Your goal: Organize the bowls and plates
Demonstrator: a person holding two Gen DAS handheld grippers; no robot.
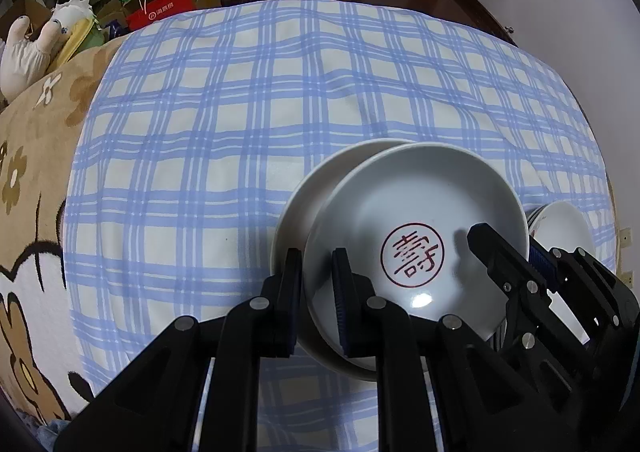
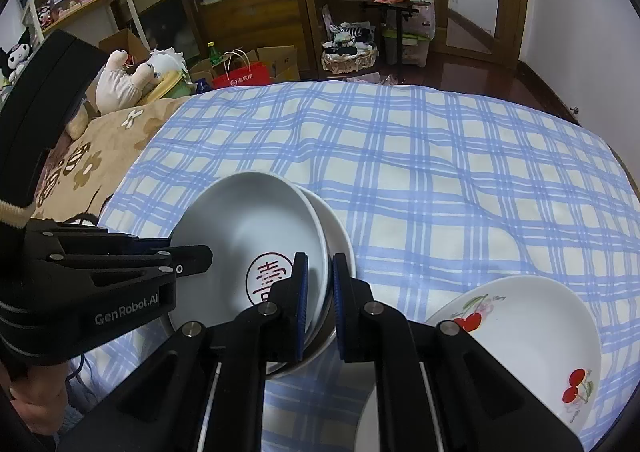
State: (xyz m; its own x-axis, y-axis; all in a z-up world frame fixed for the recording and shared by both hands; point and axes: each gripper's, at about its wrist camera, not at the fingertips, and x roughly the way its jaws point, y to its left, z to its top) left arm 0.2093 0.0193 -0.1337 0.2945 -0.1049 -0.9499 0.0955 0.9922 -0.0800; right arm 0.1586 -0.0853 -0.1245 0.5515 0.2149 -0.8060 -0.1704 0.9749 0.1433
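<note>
Bowl (image 1: 416, 228) with red seal sits atop second bowl (image 1: 316, 196); left gripper (image 1: 318, 292) pinches its near-left rim, right gripper (image 2: 320, 292) clamps stacked right rims.

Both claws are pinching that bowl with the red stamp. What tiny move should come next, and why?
Probably lower the stamped bowl straight down until it seats in the white bowl beneath. It sits tilted and off-centre over that bowl, with the left gripper and right gripper each clamped on a rim, so letting go now could tip it.
</note>
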